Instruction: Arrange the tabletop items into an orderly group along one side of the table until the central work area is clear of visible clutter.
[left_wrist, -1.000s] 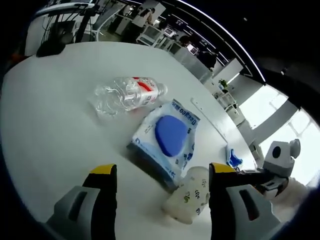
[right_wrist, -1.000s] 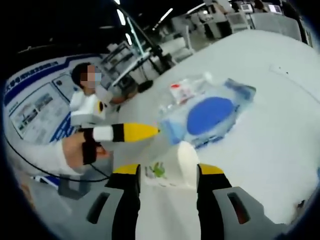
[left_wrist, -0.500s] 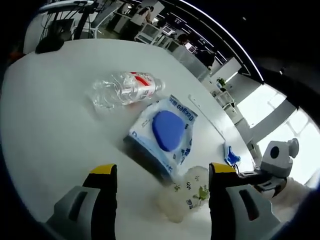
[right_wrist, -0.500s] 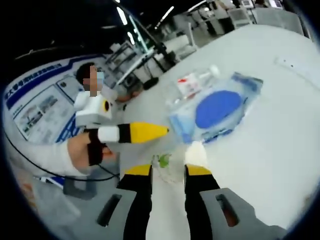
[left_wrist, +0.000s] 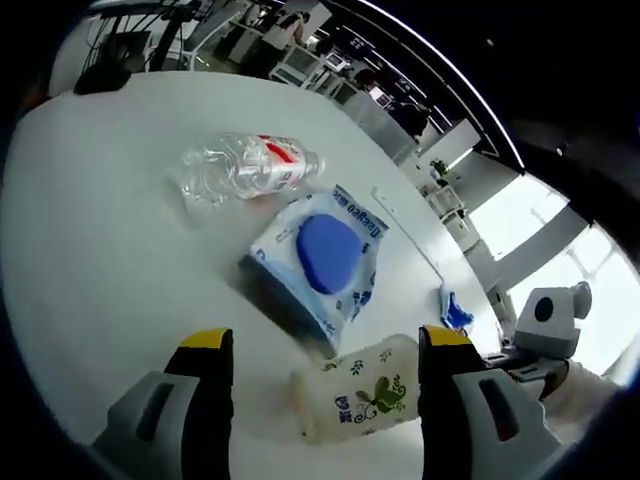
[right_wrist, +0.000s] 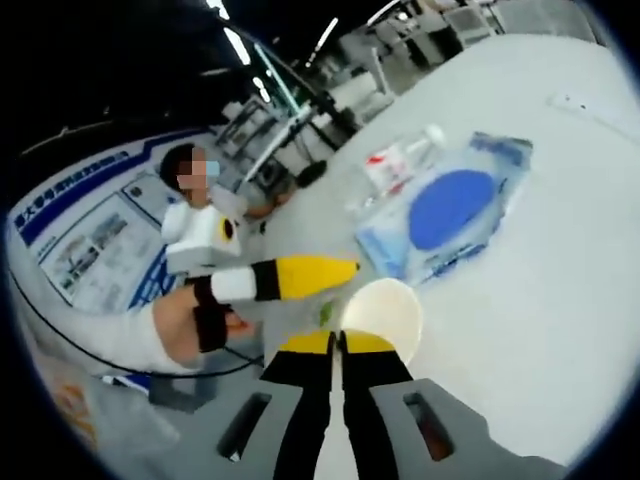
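White round bench (left_wrist: 90, 270), office background. Right hand-held gripper (right_wrist: 337, 342) clamped on cup (right_wrist: 381, 316) rim, lifted beside wipes pack (left_wrist: 318, 260); left hand-held gripper (left_wrist: 322, 345) apart. Risk: thin-rim pinch (cup tilted) slipping, dropping onto pack.

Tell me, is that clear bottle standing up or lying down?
Lying down. The bottle rests on its side on the table.
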